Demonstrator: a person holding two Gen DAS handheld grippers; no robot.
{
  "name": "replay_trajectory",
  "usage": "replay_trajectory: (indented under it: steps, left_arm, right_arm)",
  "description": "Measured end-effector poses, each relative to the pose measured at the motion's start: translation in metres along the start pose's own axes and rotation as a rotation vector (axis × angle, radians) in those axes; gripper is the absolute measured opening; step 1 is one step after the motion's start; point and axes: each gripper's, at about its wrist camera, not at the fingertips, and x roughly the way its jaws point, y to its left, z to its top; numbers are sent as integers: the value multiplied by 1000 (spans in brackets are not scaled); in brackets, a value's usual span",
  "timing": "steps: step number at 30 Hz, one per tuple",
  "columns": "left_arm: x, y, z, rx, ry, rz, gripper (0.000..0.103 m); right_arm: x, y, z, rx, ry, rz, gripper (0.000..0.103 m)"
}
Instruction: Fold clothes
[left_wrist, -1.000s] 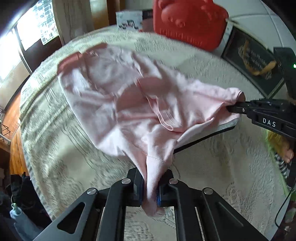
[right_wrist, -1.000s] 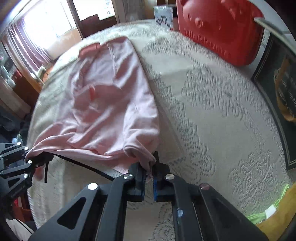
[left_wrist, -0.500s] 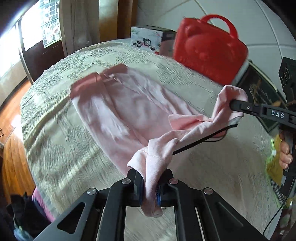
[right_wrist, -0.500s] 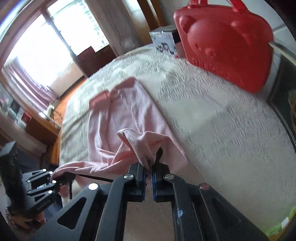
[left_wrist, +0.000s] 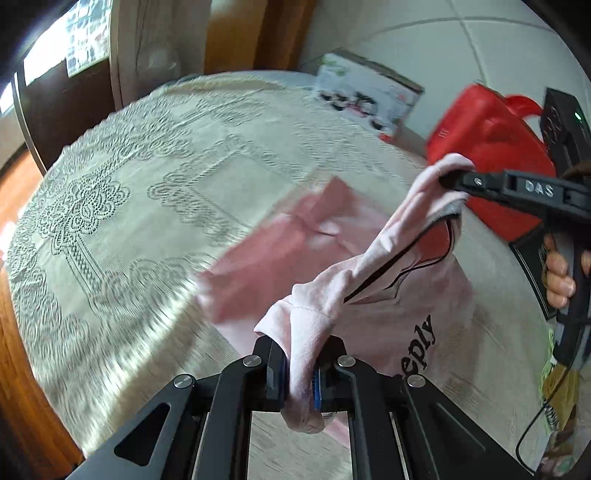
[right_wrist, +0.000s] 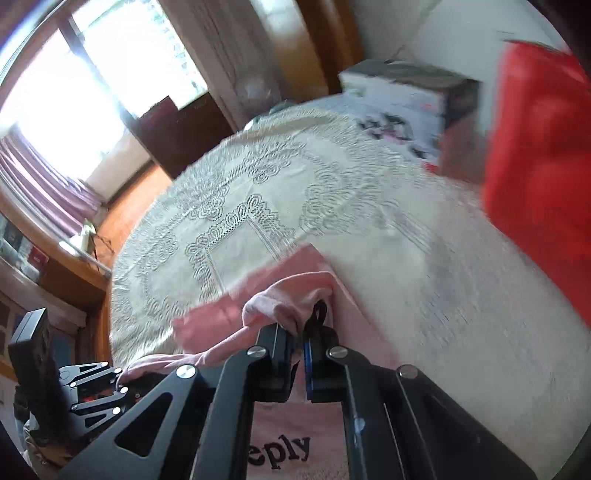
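Step in hand: mid-fold, both grippers carry one edge of the pink garment (left_wrist: 369, 295) forward over the part that lies flat on the lace-covered worktop (left_wrist: 129, 206). Judged about midway through this fold; printed side with black lettering faces up near the cameras.

Left gripper (left_wrist: 301, 373): jaws pressed together, pinching a bunched pink corner that hangs down through them. Right gripper (right_wrist: 297, 345): jaws likewise pinching a wad of pink fabric, black drawstring loop sticking up just beside the pinch. In the left wrist view the right gripper's tip holds its corner raised above the worktop, cloth stretched between the two pinches, black cord trailing along the edge.

Rest of garment: flat on the worktop ahead of both jaws, blurred, far end toward the red bag (left_wrist: 487, 147) and white box (left_wrist: 365, 96).

Next move likely calls for lowering both corners evenly onto the flat part, edges aligned, then letting go. Risk: uneven drop bunches the cloth.
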Motion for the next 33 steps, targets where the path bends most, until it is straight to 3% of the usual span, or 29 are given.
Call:
replay_trajectory:
  steps: [2,3,4,5,6,7,8,9,13,17,24,27,33]
  left_arm:
    - [12,19,9,-21,28,-9,13]
    - [17,28,13,-27,44,-15,26]
    - [20,32,16,-20,54,-21,53]
    - [22,35,18,-7,57,-21,72]
    - [20,36,20,22,42,-8,99]
    - [17,37,21,48,29,2,102]
    - [13,37,22,72,22,7,102]
    - [10,36,23,92,17,10,102]
    - [-2,32,17,143,25,19,102]
    - [-11,20,-3,215,66,38,102]
    - [-14,6,-20,362,126,39,102]
    - [-10,10,-7,427,126,9,102]
    - [14,26,38,588,154,-33,102]
  right_arm:
    - [30,8,18,12,45,-6,7]
    - [42,10,23,23,68,-22,9]
    - [53,12,28,35,90,-43,11]
    - [65,14,33,46,111,-63,18]
    - [68,14,34,58,111,-69,32]
    - [69,14,35,70,106,-73,42]
    - [68,13,34,84,101,-63,63]
    - [62,10,30,102,91,-62,74]
    - [18,-6,-1,183,36,-120,81]
    - [-21,-28,-67,277,57,-275,103]
    - [-40,-42,-182,489,142,-298,103]
    - [-43,-30,-207,572,122,-287,103]
    - [-47,7,-243,800,22,-361,103]
